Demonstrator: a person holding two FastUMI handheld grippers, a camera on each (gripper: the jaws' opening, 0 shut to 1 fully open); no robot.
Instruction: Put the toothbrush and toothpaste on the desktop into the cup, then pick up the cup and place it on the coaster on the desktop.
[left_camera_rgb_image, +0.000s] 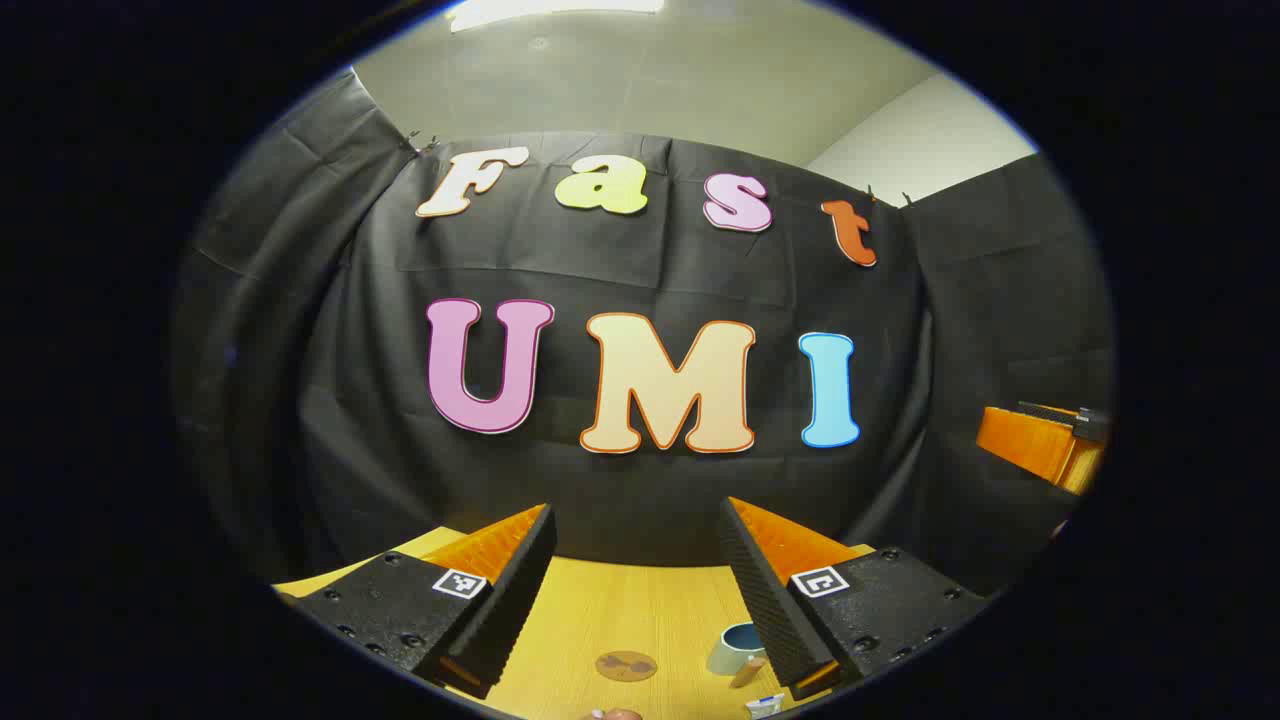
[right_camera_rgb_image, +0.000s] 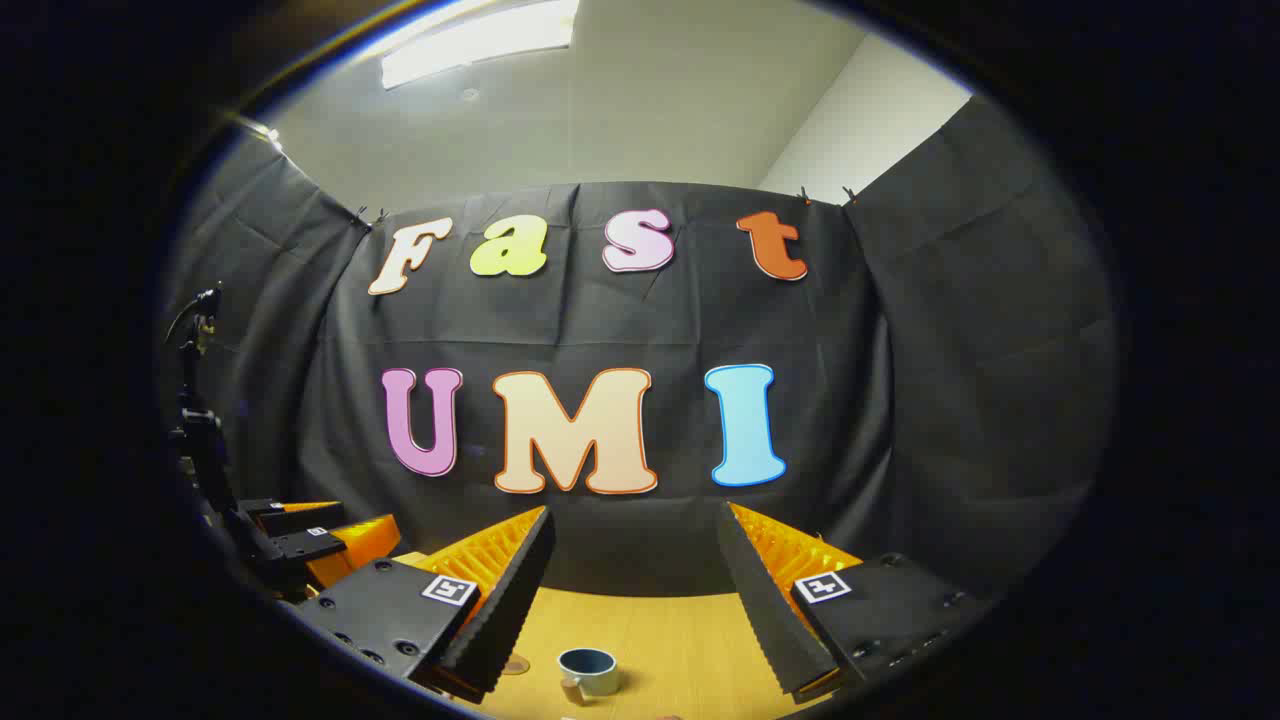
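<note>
left tool (left_camera_rgb_image: 636, 520): fingers apart, nothing between | right tool (right_camera_rgb_image: 634, 520): fingers apart, nothing between | cup (right_camera_rgb_image: 588, 670): upright, bottom centre on table (right_camera_rgb_image: 680, 640) | coaster (left_camera_rgb_image: 626, 665): bottom centre, left of cup

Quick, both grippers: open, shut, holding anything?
Left gripper: open, holding nothing, above the desktop.
Right gripper: open, holding nothing, above the cup.

Left gripper (left_camera_rgb_image: 636, 560): black blocky finger mounts studded with round screws, each carrying a small square black-and-white marker tag; ribbed inner faces; right gripper (right_camera_rgb_image: 634, 560) built just the same.
</note>
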